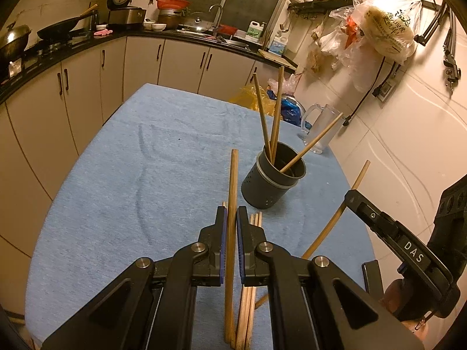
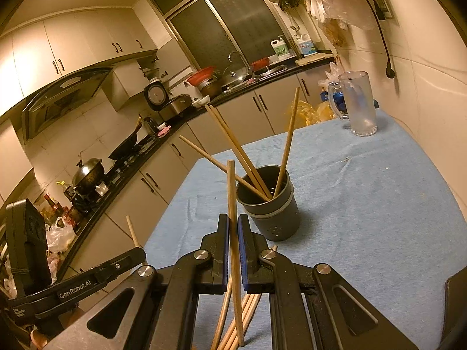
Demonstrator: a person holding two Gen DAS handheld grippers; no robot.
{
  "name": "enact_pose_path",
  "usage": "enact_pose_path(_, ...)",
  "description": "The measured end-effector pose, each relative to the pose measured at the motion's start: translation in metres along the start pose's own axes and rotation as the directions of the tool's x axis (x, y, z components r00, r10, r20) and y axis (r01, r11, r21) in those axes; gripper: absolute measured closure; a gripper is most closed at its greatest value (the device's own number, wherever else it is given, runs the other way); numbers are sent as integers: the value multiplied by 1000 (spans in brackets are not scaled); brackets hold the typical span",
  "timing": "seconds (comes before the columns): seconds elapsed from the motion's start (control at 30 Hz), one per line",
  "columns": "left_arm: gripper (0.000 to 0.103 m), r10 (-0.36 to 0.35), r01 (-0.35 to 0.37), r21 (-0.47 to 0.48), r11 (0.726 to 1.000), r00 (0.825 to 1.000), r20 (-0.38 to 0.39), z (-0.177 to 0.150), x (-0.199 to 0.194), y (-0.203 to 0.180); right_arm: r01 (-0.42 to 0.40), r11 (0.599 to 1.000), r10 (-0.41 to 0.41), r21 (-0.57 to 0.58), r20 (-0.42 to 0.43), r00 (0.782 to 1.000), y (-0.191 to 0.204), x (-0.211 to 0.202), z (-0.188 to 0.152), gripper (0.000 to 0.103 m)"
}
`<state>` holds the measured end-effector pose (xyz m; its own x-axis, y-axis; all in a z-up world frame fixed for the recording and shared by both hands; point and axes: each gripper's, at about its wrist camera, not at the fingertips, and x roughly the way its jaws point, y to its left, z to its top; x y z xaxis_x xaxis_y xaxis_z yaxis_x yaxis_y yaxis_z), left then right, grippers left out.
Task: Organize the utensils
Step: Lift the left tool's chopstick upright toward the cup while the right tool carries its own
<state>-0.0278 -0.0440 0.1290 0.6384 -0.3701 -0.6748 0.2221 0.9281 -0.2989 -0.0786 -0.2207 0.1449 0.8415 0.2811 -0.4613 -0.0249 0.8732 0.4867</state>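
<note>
1. Left tongs [image 1: 232, 218] are gripping one wooden chopstick [image 1: 232, 204] btwn the blue pads; it's standing nearly upright, tip rising above the tongs, lower end reaching down toward the blue-cloth tabletop [image 1: 131, 175].
2. Right tongs [image 2: 233, 227] are clamping a second chopstick [image 2: 233, 204] the same way, leaning slightly, its bottom end sitting at or just above the cloth, hard to tell which.
3. Dark grey utensil holder [image 1: 273, 179] is standing upright on the tabletop, just beyond both tongs & a bit to the right in each wrist view. Chopsticks in the holder [image 1: 275, 110] are leaning out over its rim: three showing in the left view, four in the right.
4. Loose chopsticks [image 1: 248, 306] are lying bunched on the cloth under the tongs, near the holder but not touching it.
5. Clear glass mug [image 2: 357, 105] is standing at the far corner of the tabletop by the tiled wall, well apart from the holder.
6. In the left view the right tongs' black frame is showing at the right edge w/ its chopstick poking up beside it.
</note>
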Motion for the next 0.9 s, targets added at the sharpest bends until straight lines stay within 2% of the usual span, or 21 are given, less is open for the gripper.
enact_pose_path(0.9,97,-47,47,-17,999,999,3,3,0,10,34,999,-33,12,-16,999,-1,10,2,96)
